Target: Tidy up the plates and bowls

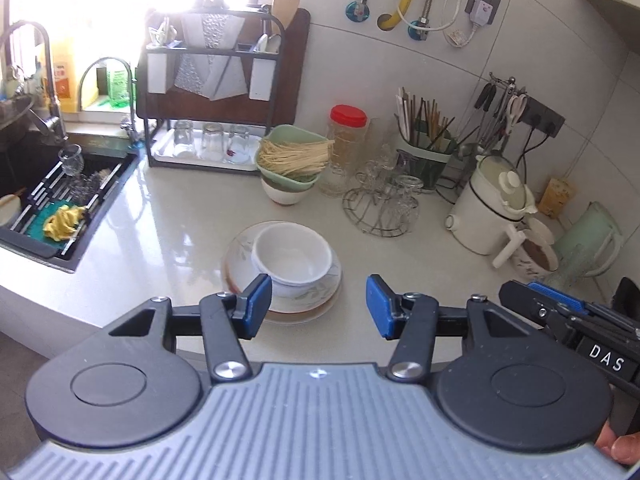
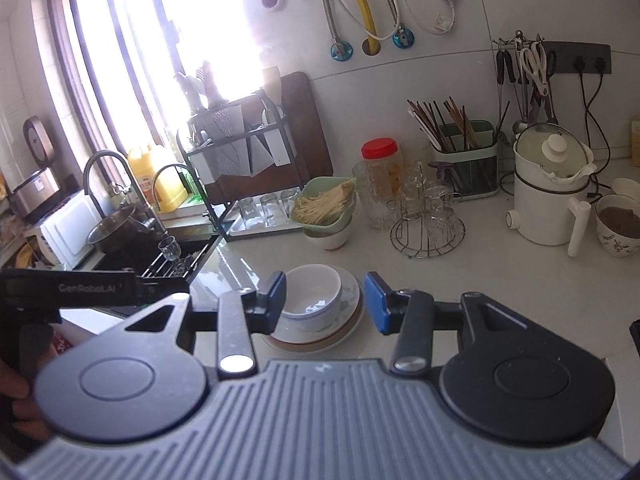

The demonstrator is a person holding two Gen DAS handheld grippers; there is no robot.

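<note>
Nearest the cameras: two tools, both above the tabletop edge, aimed at the same dish stack.
Left tool (image 1: 319,305): jaws apart, nothing between the blue pads, touching nothing; short of the stack.
Right tool (image 2: 326,303): jaws apart, empty; stack seen through the gap beyond the pads, no contact visible.
Cross views: right tool's body shows at the right edge of the left view, left tool's body at the left edge of the right view; part of a hand visible at each.
Plates (image 1: 240,272) (image 2: 352,320): short stack flat on the white tabletop (image 1: 172,220) (image 2: 500,280), near the front edge, floral print on top plate.
White bowls (image 1: 294,256) (image 2: 314,292): nested, upright, sitting on the plates, top one empty.
Green bowl stack (image 1: 290,160) (image 2: 326,208): farther back, green bowls on a white one, dry noodles lying across the top.
Wire glass holder (image 1: 380,204) (image 2: 428,228): right of the green bowls, glasses upside down.
Red-lid jar (image 1: 348,132) (image 2: 380,160): behind the glasses.
Chopstick holder (image 1: 428,148) (image 2: 464,160): by the back wall.
White pot (image 1: 488,204) (image 2: 548,192): far right, lid on.
Dish rack (image 1: 208,92) (image 2: 244,148): back left, glasses on its tray.
Sink (image 1: 48,184) (image 2: 160,256): far left, drain rack across it.
</note>
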